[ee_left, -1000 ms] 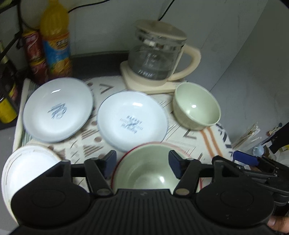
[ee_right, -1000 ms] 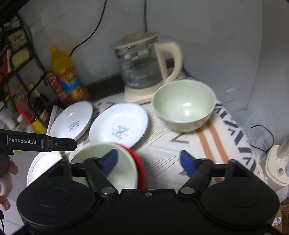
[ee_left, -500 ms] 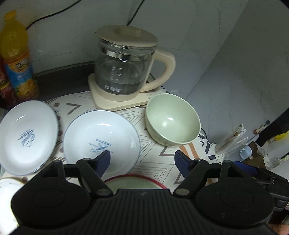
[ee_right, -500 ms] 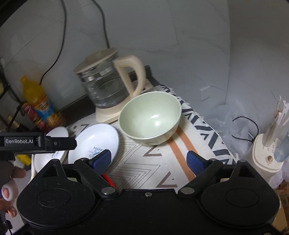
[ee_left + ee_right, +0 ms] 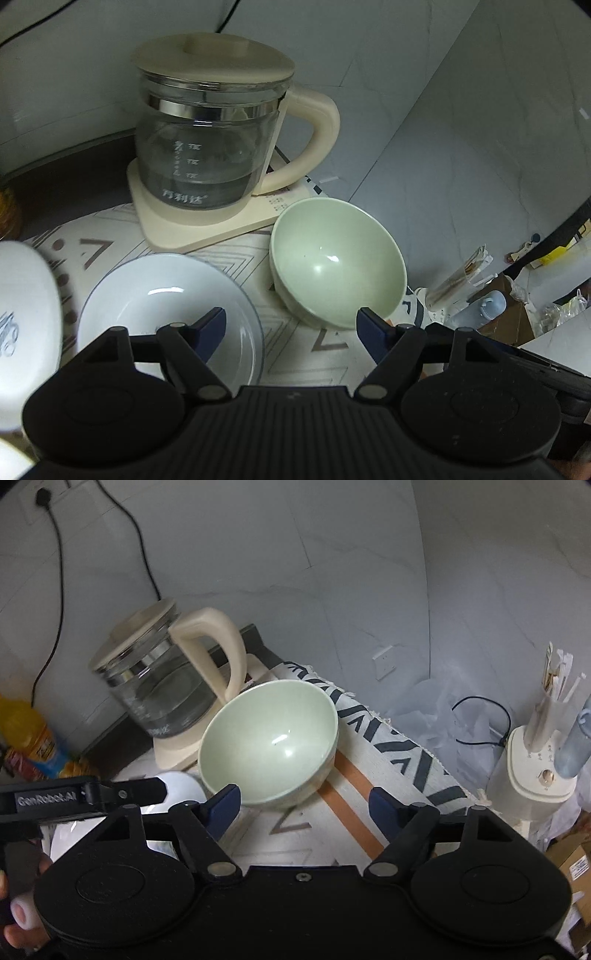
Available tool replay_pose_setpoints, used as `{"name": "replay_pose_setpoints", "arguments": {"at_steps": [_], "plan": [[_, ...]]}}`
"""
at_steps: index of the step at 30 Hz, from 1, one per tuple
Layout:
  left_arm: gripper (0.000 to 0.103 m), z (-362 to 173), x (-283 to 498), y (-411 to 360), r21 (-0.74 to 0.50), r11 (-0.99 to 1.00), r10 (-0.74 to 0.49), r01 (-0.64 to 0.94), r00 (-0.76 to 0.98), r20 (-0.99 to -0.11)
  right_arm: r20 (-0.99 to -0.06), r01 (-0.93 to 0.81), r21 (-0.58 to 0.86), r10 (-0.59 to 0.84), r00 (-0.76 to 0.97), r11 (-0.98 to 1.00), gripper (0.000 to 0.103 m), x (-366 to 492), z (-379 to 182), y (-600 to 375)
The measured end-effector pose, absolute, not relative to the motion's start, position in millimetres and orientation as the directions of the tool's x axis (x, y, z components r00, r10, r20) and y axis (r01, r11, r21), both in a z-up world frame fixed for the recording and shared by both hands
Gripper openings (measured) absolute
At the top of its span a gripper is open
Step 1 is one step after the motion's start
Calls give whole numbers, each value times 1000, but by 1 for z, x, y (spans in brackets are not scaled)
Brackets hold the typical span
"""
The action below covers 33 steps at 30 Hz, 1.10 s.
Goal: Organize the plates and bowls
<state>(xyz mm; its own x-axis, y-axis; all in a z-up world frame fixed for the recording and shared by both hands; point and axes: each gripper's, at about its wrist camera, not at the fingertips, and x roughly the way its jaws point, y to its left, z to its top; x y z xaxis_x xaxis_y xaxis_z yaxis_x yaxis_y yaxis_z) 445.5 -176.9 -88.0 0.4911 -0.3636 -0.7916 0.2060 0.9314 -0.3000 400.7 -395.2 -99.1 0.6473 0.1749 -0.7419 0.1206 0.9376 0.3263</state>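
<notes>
A pale green bowl [image 5: 338,264] [image 5: 269,740] sits on the patterned cloth beside the kettle base. My left gripper [image 5: 291,328] is open and holds nothing; its right pad is just below the bowl's near rim. A white plate [image 5: 162,295] lies under its left finger, and a second white plate [image 5: 22,314] shows at the left edge. My right gripper [image 5: 304,805] is open too, with the bowl just beyond its left fingertip. In the right wrist view a white plate [image 5: 181,784] shows partly behind the left gripper's black body [image 5: 74,797].
A glass kettle [image 5: 210,140] [image 5: 162,686] on a cream base stands against the wall behind the dishes. An orange drink bottle [image 5: 29,738] is at far left. A cream appliance [image 5: 532,779] and a cable sit beyond the cloth's right edge. A hand [image 5: 18,915] holds the left gripper.
Both grippers moved forward and right toward the green bowl, which now looks larger. The red-rimmed dish with the bowl in it has dropped out of both views.
</notes>
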Motion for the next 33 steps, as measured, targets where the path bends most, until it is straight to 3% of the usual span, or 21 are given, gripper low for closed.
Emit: {"name": "replay_pose_setpoints", "arguments": {"at_steps": [7, 13, 17, 21, 23, 33], "plan": [[70, -106, 471, -183, -313, 923, -384, 225, 464, -798, -753, 166, 332, 156, 639, 928, 60, 422, -116, -393], [54, -127, 491, -192, -320, 920, -390, 228, 433, -813, -773, 192, 342, 160, 613, 920, 39, 439, -138, -397], [35, -138, 501, -195, -318, 924, -380, 213, 416, -826, -781, 205, 355, 169, 601, 912, 37, 447, -149, -399], [24, -147, 504, -201, -312, 922, -381, 227, 407, -830, -783, 203, 359, 175, 597, 911, 29, 455, -157, -397], [22, -151, 505, -204, -301, 923, -378, 239, 411, -830, -786, 201, 350, 171, 594, 915, 23, 459, -160, -395], [21, -130, 481, -205, -256, 935, -346, 246, 462, -817, -766, 167, 340, 170, 620, 925, 20, 446, -146, -395]]}}
